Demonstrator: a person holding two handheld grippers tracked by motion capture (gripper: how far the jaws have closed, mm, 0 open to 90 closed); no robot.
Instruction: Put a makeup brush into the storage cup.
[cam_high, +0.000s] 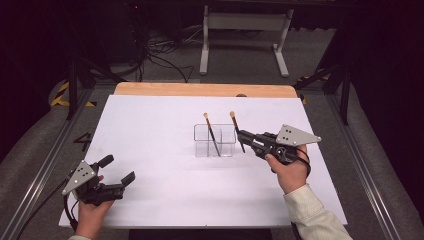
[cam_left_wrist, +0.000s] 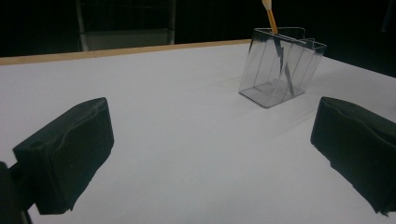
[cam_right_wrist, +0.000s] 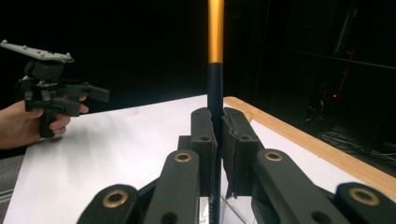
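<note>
In the high view the right claw (cam_high: 242, 135) sits right of centre, clenched on a dark-handled brush (cam_high: 236, 131) whose pale tip points toward the top of the frame. The brush stands nearly upright just beside the right wall of a clear box (cam_high: 215, 140) at the centre of the white surface (cam_high: 150, 150). In the right gripper view the two black jaws press on the brush's dark shaft (cam_right_wrist: 215, 107), with its gold band rising to the top edge of the frame. A second brush (cam_high: 212, 133) leans inside the clear box, tip up.

The left claw (cam_high: 120, 169) rests at the lower left of the high view, released, its jaws spread apart with nothing between them. In the left gripper view the box (cam_left_wrist: 280, 65) shows at the upper right, well apart from the jaws.
</note>
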